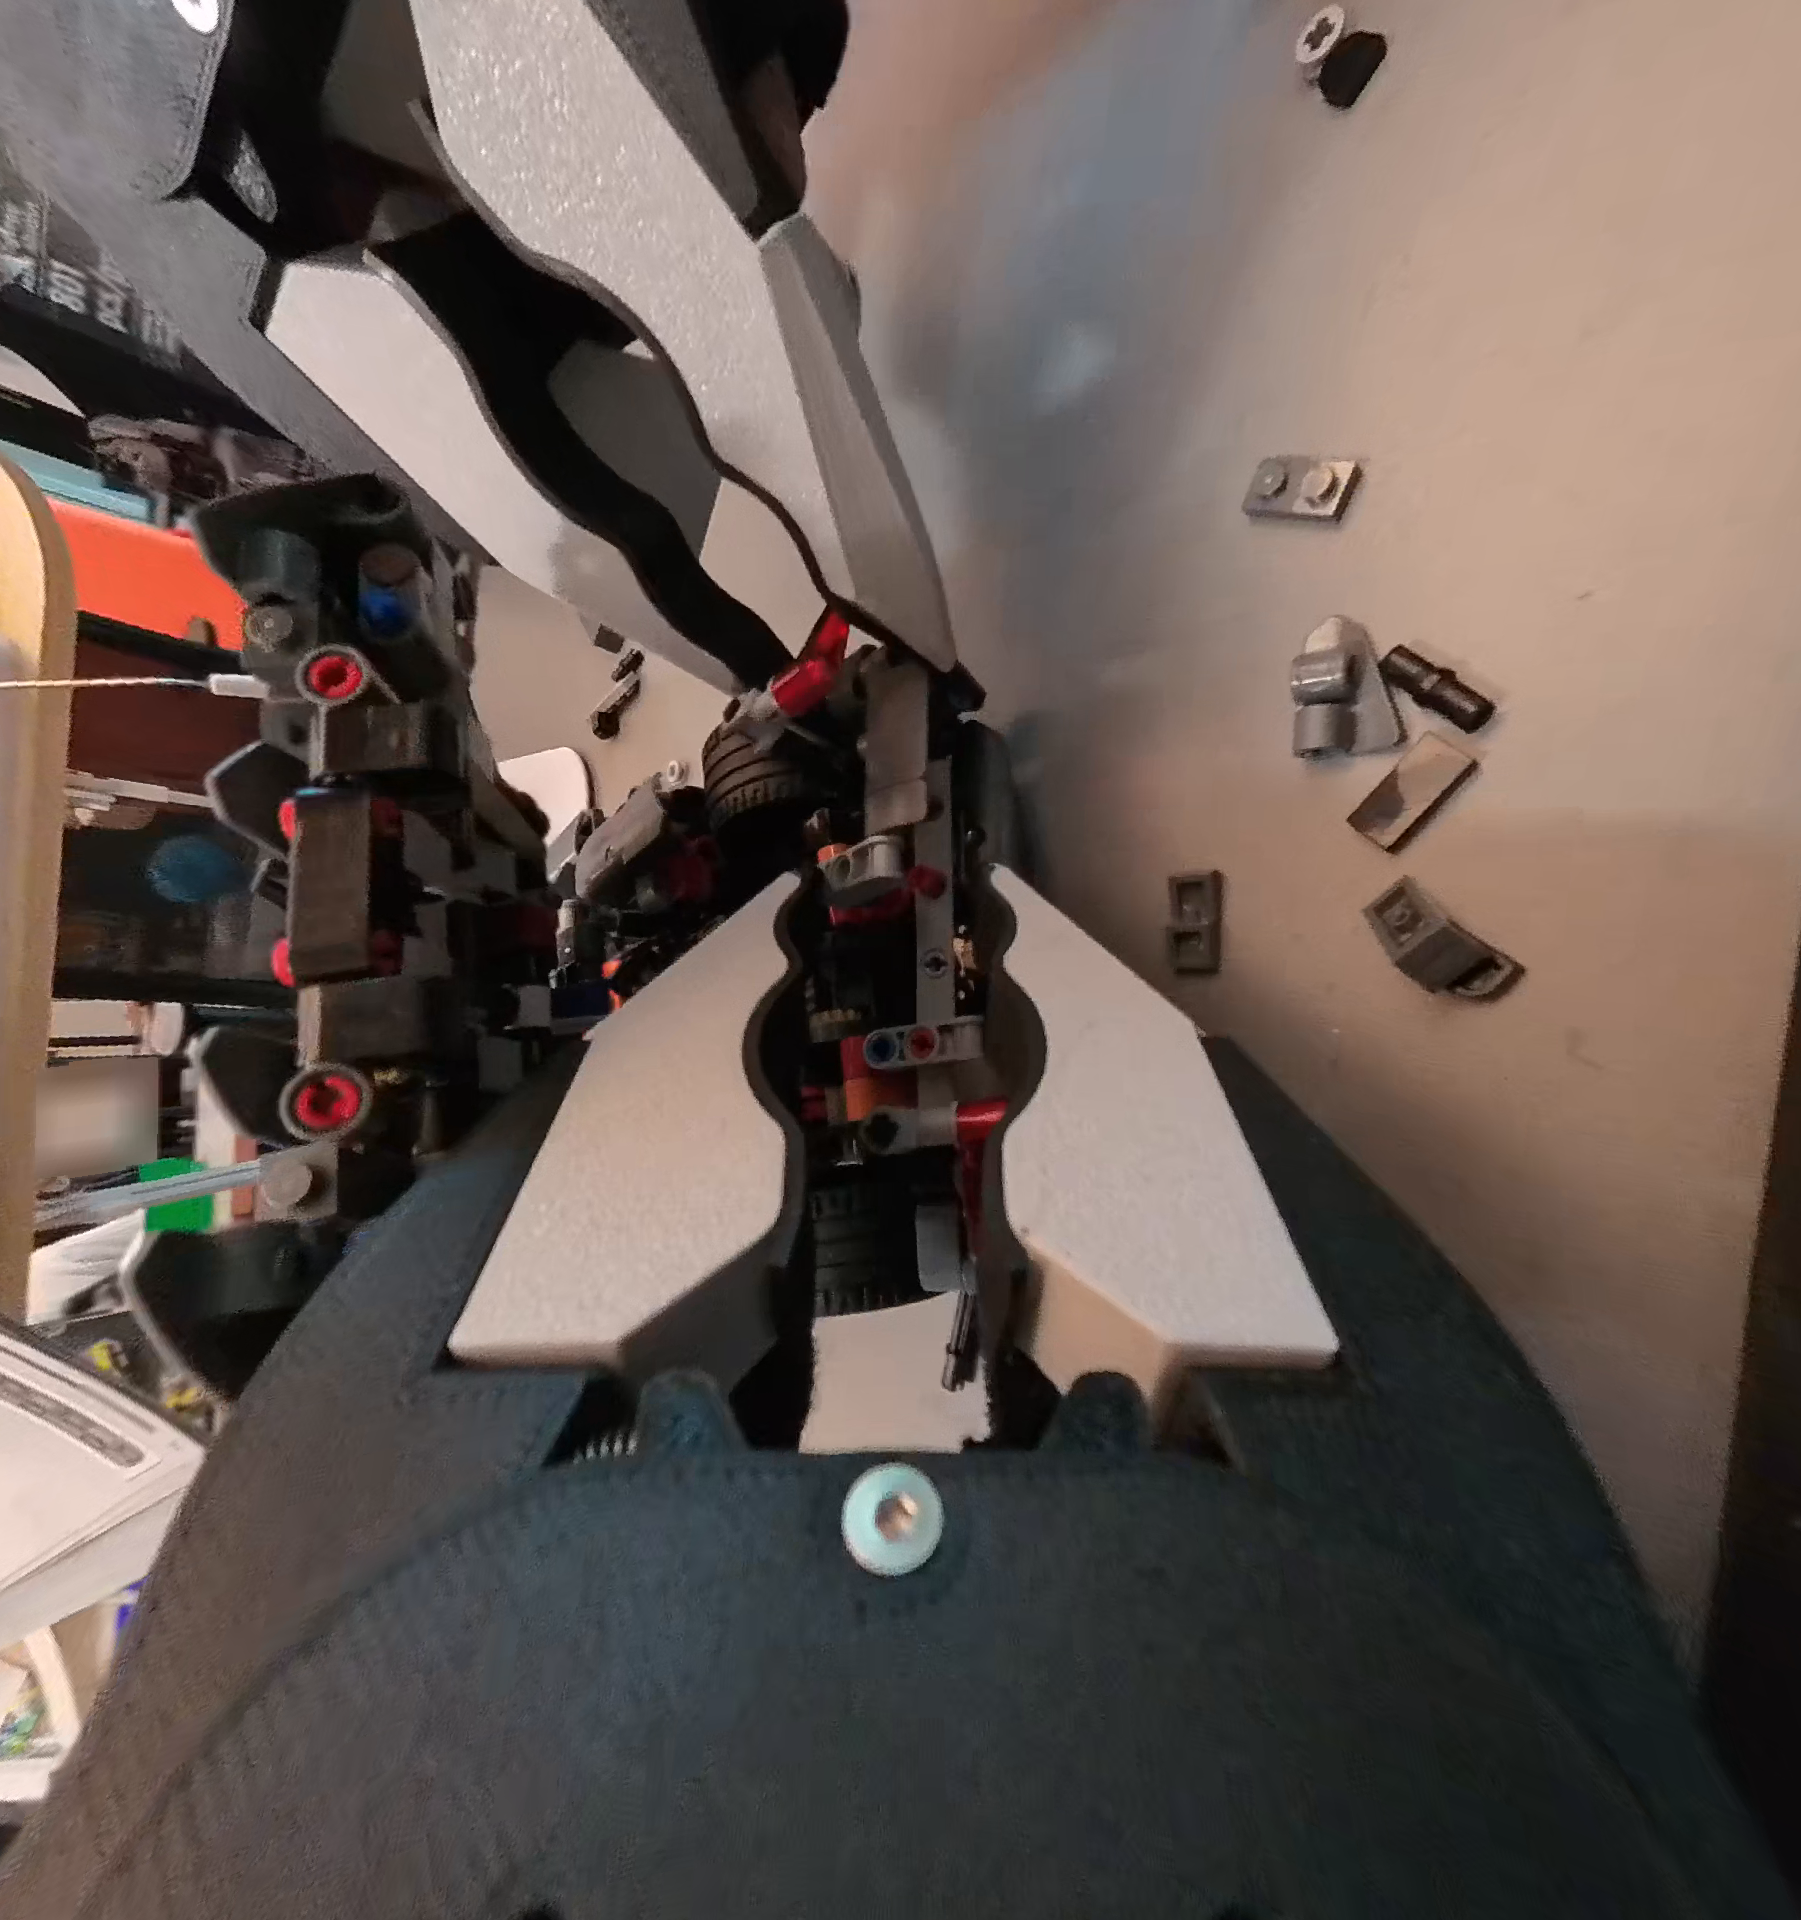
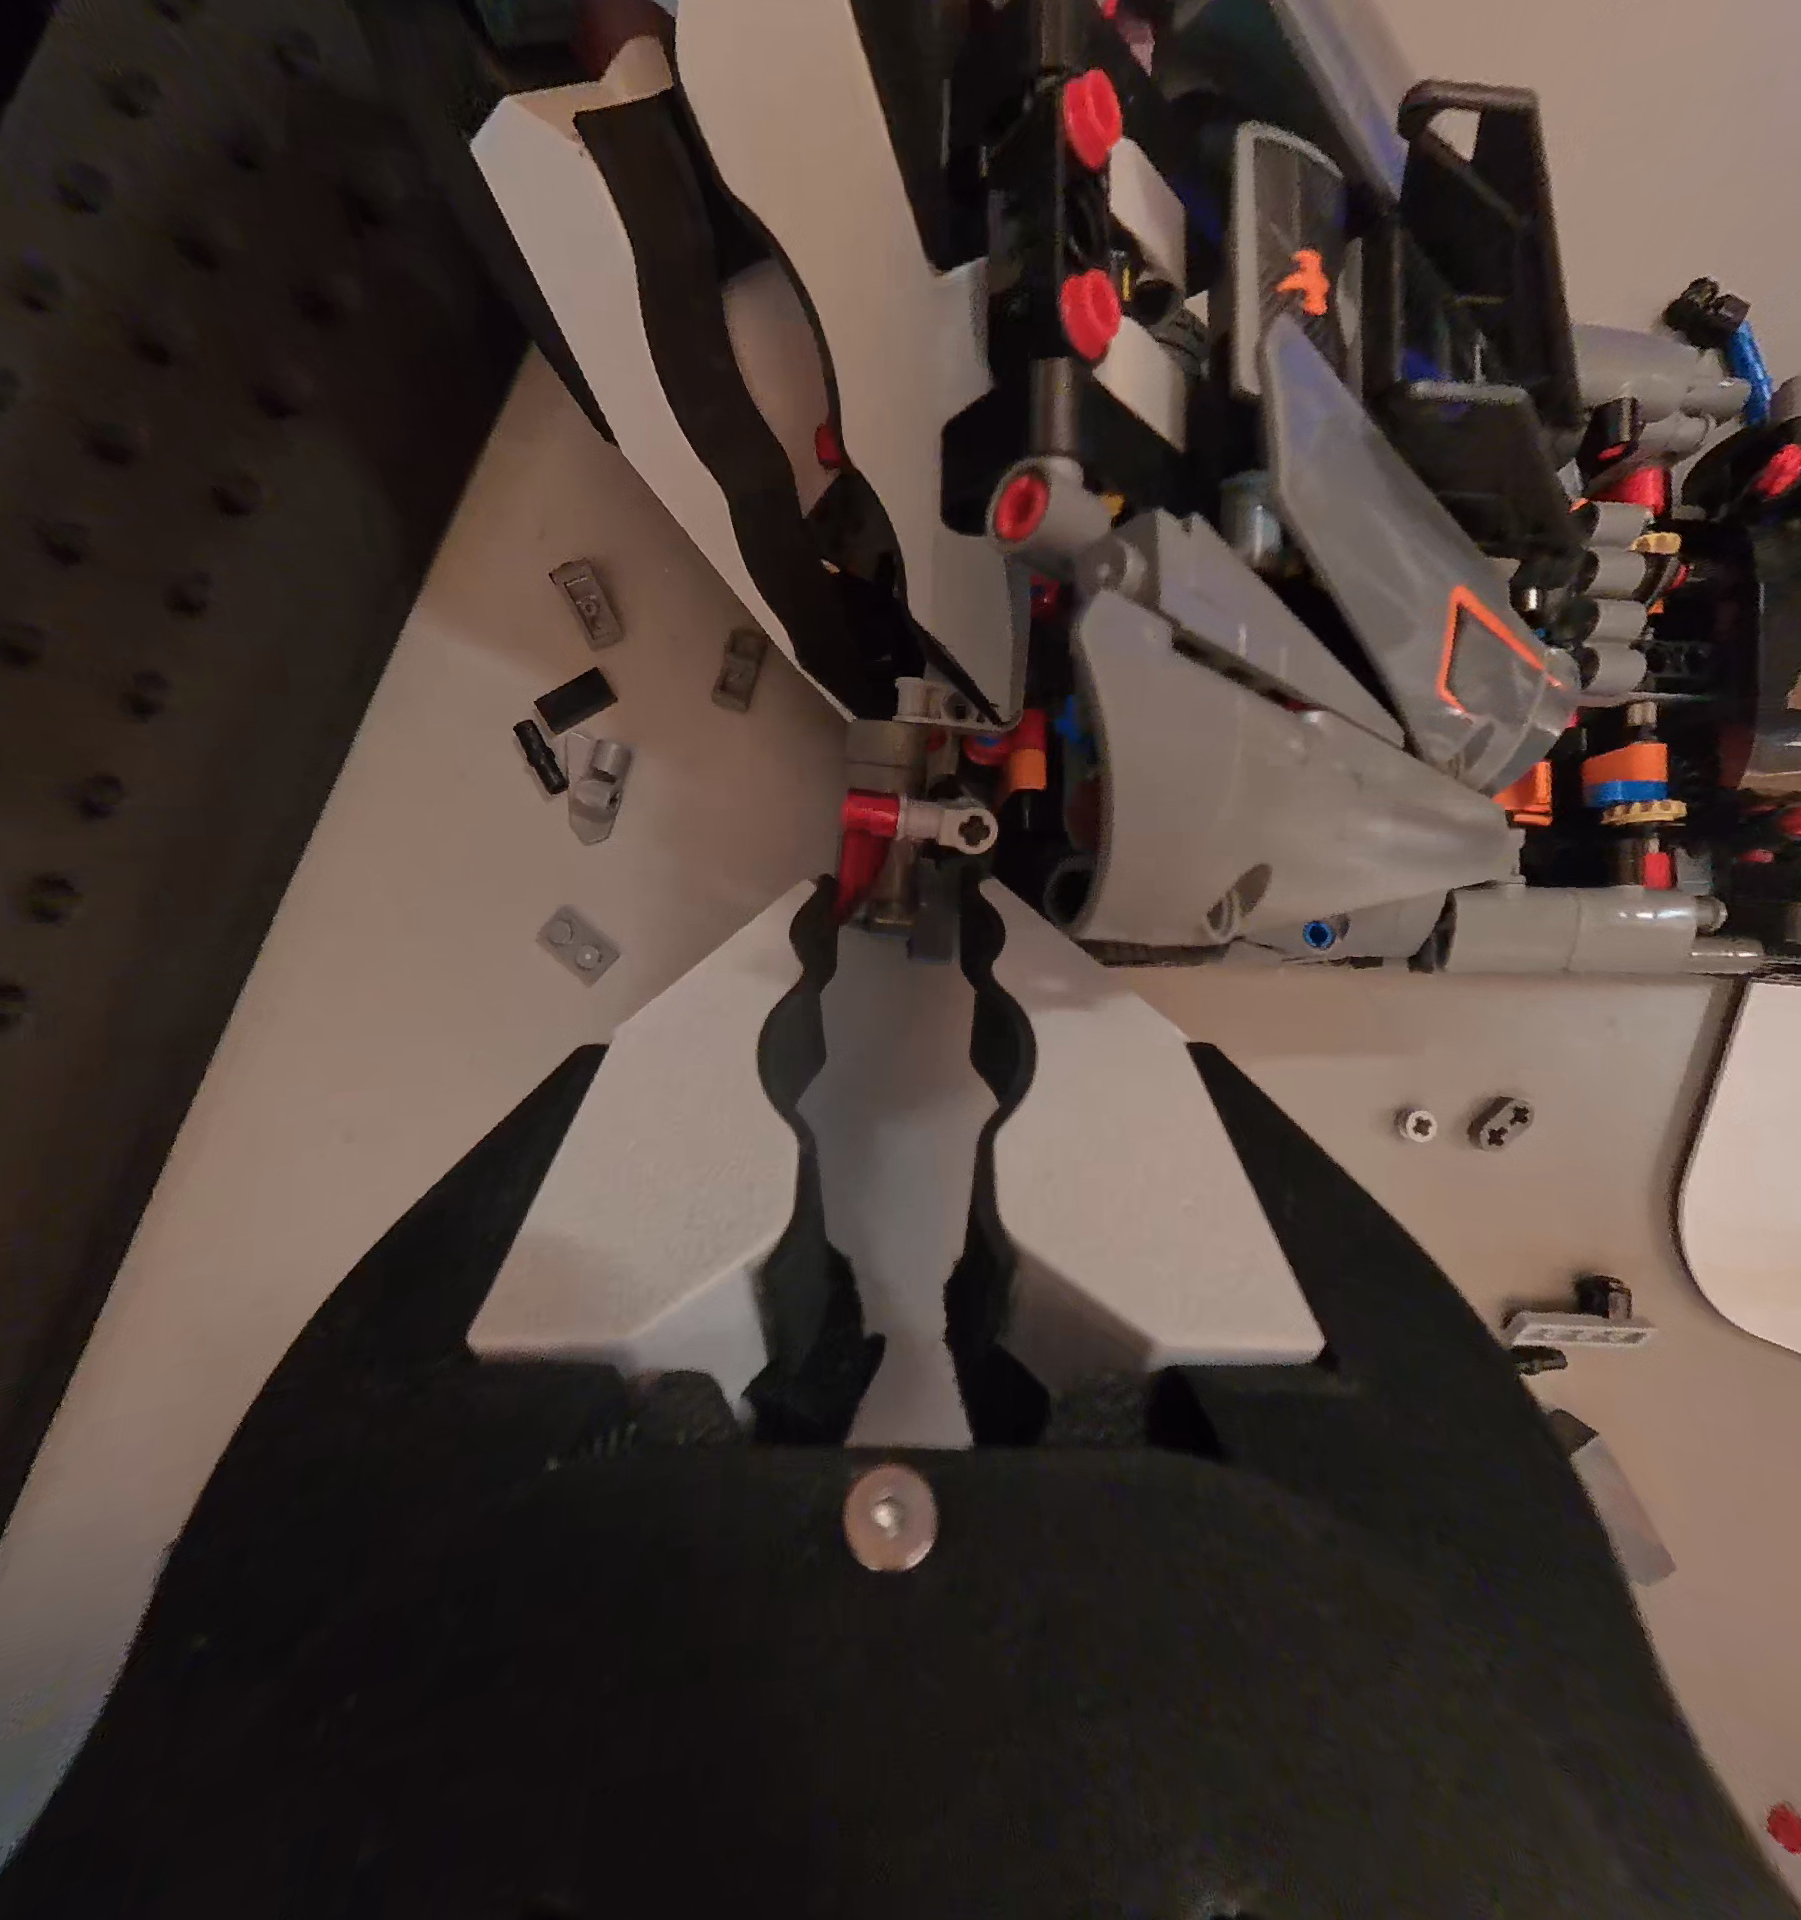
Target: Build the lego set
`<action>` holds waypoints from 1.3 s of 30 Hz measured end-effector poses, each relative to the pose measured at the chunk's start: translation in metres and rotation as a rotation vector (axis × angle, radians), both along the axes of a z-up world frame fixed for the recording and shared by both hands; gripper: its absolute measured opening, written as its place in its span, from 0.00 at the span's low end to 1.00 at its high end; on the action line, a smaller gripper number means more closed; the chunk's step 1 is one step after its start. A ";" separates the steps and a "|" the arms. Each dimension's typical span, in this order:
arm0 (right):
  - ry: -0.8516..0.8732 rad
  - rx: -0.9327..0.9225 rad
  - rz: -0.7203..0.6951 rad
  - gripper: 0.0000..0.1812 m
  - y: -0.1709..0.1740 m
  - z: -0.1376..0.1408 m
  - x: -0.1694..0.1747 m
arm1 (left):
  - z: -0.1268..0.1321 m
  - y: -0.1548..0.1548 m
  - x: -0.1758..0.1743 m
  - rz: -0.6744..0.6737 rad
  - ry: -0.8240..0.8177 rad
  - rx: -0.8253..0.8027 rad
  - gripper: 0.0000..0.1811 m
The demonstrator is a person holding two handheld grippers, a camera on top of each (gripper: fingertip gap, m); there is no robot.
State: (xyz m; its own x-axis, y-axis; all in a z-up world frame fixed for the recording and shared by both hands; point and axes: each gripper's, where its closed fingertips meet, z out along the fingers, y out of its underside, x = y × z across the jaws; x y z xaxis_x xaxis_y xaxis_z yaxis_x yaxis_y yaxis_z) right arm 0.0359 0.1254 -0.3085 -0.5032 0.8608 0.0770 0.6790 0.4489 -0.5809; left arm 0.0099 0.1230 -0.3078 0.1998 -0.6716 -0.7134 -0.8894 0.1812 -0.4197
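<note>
Beside loose grey pieces (image 2: pixel 584 769) on table (image 2: pixel 439 1039): both grippers, left (image 1: pixel 891 883) and right (image 2: pixel 896 904), jaws pinching lego model (image 2: pixel 1291 790) from opposite sides.

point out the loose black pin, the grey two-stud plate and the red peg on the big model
black pin (image 1: pixel 1442 684), left wrist view, mid-shaft
grey two-stud plate (image 1: pixel 1300 487), left wrist view, top face
red peg (image 2: pixel 1089 304), right wrist view, round end

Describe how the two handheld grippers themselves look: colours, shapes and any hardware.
The left gripper has a dark, blue-tinged textured plastic body with a round silver bolt and washer at its centre. Its two fingers are pale grey wedges with wavy black inner pads. The right gripper matches in shape, but its body looks black. No cables or sleeves show.
</note>
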 end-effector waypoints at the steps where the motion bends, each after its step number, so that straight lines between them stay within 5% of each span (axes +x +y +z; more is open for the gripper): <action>1: -0.006 0.001 -0.002 0.12 0.000 -0.001 0.000 | 0.000 0.000 0.000 0.000 0.007 0.007 0.14; 39: -0.057 -0.027 -0.076 0.12 0.006 -0.002 0.001 | -0.002 0.002 -0.003 0.048 0.043 0.034 0.10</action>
